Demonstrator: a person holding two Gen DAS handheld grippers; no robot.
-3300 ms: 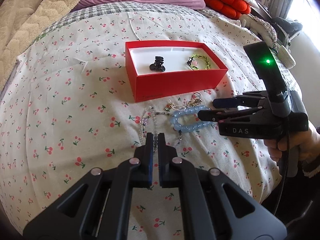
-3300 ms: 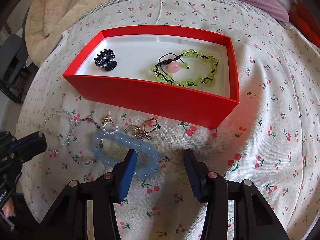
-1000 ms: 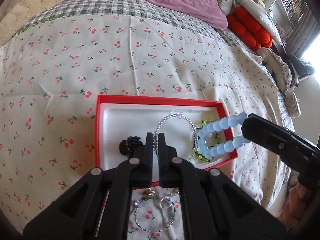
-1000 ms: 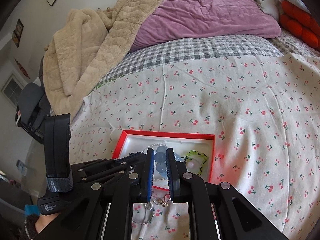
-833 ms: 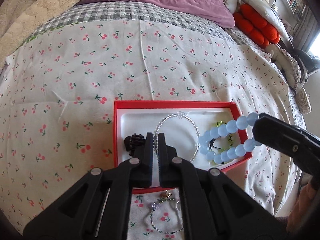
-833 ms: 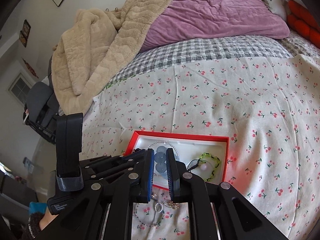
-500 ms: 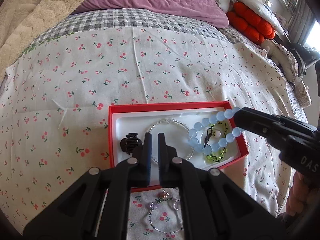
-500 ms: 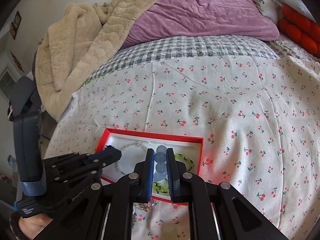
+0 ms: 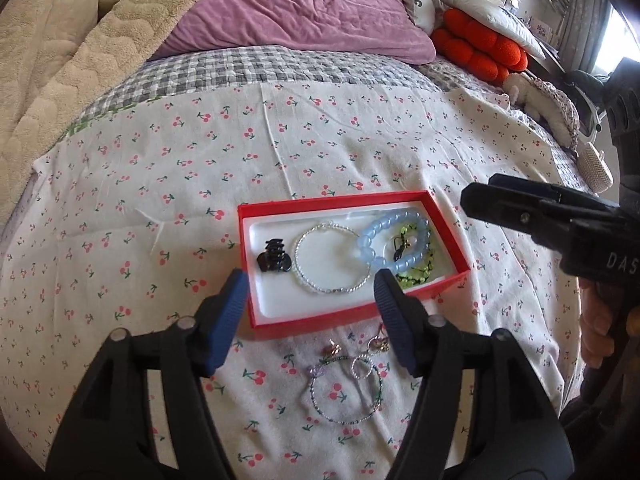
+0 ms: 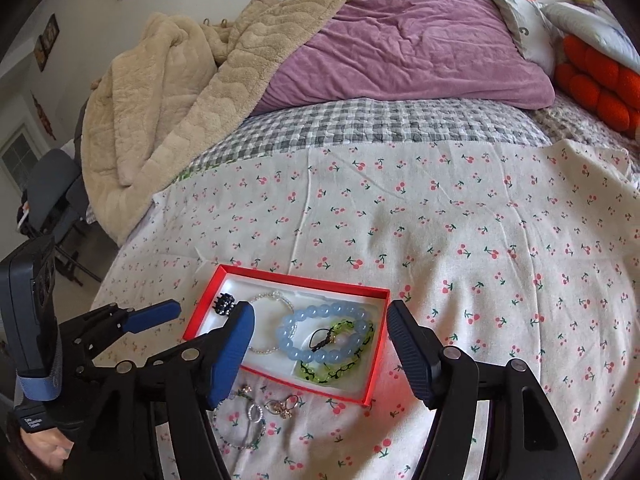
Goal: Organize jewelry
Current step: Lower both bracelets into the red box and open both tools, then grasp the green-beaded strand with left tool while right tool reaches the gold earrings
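We are holding both the left tongs [image 9: 310,320] and right tongs [image 10: 318,354] released and empty above the shallow red cardboard box [image 9: 444,286] on the cherry-print bedsheet [image 9: 120,240]. The chunky pale-blue bead bracelet [image 9: 384,246] is lying inside, overlapping the green beaded bracelet [image 9: 420,276]. Reaching next for the thin beaded bracelet [image 9: 346,394] and small rings [image 9: 360,368], we are risking snagging the soft sheet or nudging the box.

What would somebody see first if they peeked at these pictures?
Probably the red box in the middle of the cherry-print sheet, with a blue bracelet lying on a green one, plus a silver bracelet and a black hair clip. Both tongs, left and right, are open and empty near it. More jewelry waits on the sheet in front of the box.
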